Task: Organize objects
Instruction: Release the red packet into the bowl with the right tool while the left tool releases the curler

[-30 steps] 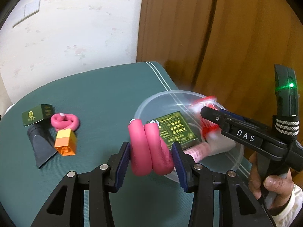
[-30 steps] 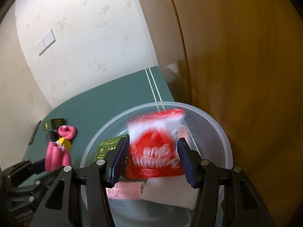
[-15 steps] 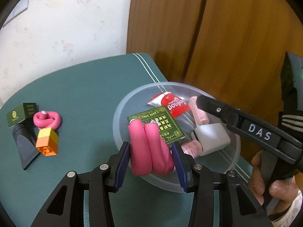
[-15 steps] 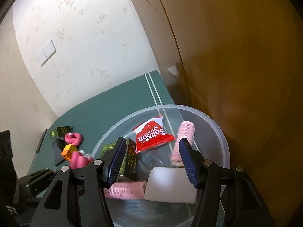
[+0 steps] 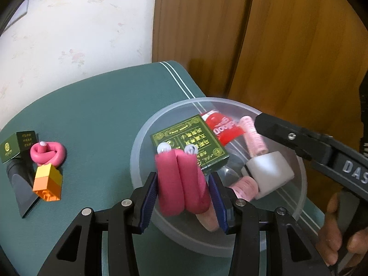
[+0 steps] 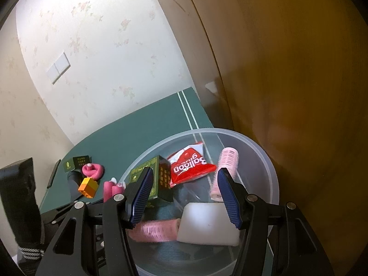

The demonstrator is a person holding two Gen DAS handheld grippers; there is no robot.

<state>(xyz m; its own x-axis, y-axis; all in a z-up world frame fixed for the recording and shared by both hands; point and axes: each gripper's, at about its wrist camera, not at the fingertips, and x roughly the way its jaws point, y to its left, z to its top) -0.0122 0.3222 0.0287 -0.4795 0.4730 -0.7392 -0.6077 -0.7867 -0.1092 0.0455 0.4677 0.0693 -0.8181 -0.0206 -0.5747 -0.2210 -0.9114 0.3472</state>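
Pink foam roller (image 5: 181, 181), gold-patterned green box (image 5: 191, 142)

The room is bright with soft light. Corners are dark and lines bend at the edges. The pink roll (image 5: 181, 181) looks blurry.

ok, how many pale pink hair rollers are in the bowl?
2. One pale pink roller lies by the far right wall of the bowl; the other roller lies at the near side beside the white block. More could be hidden under the boxes.

The red snack packet (image 6: 192, 164) now lies in the bowl (image 6: 264, 158) (right tool (image 6: 184, 194) emptied).
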